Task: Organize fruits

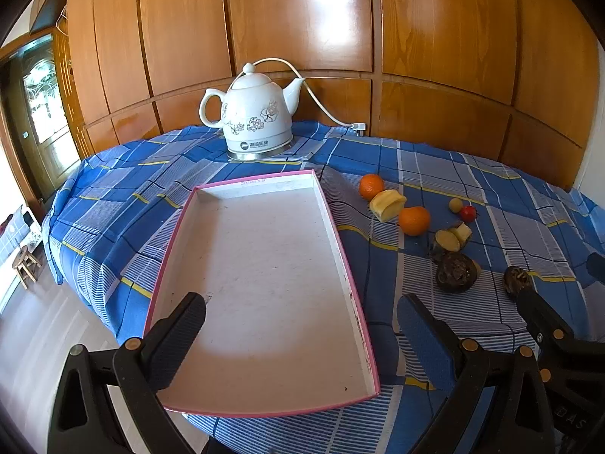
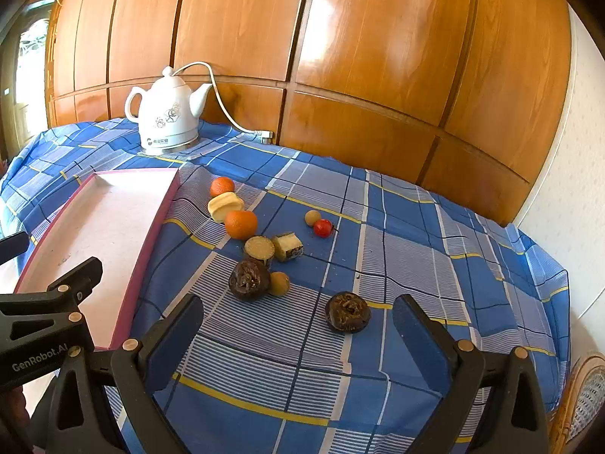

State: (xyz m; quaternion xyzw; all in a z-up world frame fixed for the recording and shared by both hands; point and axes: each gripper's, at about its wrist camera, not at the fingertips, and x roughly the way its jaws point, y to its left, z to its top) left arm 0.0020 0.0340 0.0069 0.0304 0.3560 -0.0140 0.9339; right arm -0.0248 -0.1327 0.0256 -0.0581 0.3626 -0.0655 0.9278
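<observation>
Fruits are scattered right of the empty tray (image 2: 147, 234). Both grippers, left (image 1: 300, 335) and right (image 2: 297, 335), are spread wide, nothing grasped. Round dark fruit (image 2: 347, 316) at lower centre could be pushed away and roll.

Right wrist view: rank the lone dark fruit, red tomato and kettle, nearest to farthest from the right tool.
1. Lone dark fruit: just ahead of the open right tool, toward its right finger.
2. Red tomato: mid-cloth, beyond the fruit cluster.
3. Kettle: far left, by the wood wall.
</observation>
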